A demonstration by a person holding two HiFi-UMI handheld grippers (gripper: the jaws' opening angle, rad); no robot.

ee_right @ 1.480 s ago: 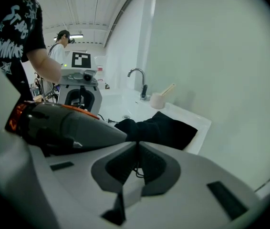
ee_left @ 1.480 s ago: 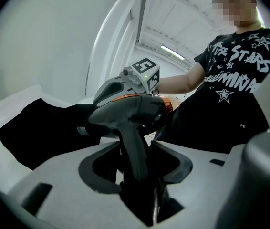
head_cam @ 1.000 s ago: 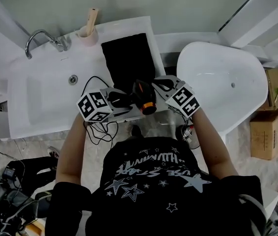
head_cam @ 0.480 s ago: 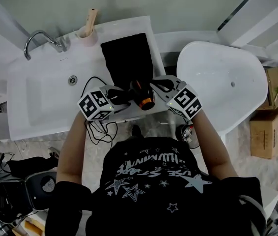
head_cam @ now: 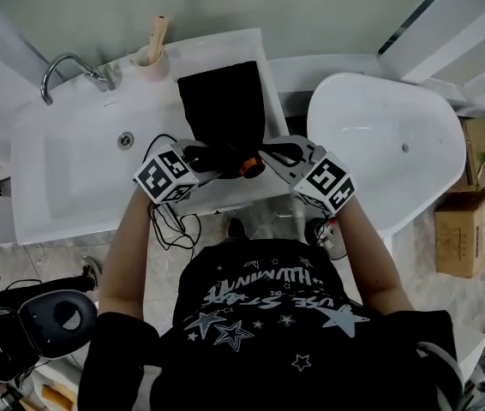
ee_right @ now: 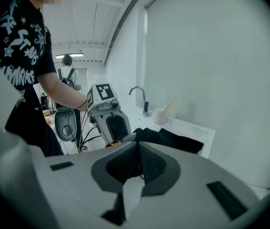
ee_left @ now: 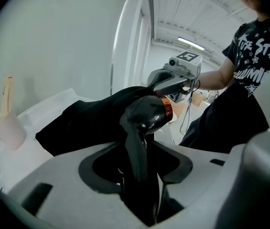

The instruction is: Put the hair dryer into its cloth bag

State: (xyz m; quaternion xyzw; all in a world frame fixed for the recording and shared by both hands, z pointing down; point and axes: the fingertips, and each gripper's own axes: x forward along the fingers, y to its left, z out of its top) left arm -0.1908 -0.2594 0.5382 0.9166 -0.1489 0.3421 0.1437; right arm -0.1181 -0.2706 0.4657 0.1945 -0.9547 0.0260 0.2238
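Glossy black hair dryer (ee_left: 147,114) clamped by handle in left gripper (head_cam: 201,156), right gripper (head_cam: 270,152) pinching black cloth bag (head_cam: 223,101) at lifted near edge

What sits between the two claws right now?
The dryer, gripped by the left claw, its head at the bag edge that the right claw pinches. Head view shows it.

wall (head_cam: 311,7) pale green | white washbasin (head_cam: 62,178), chrome tap (head_cam: 67,62) | white bathtub (head_cam: 431,169)
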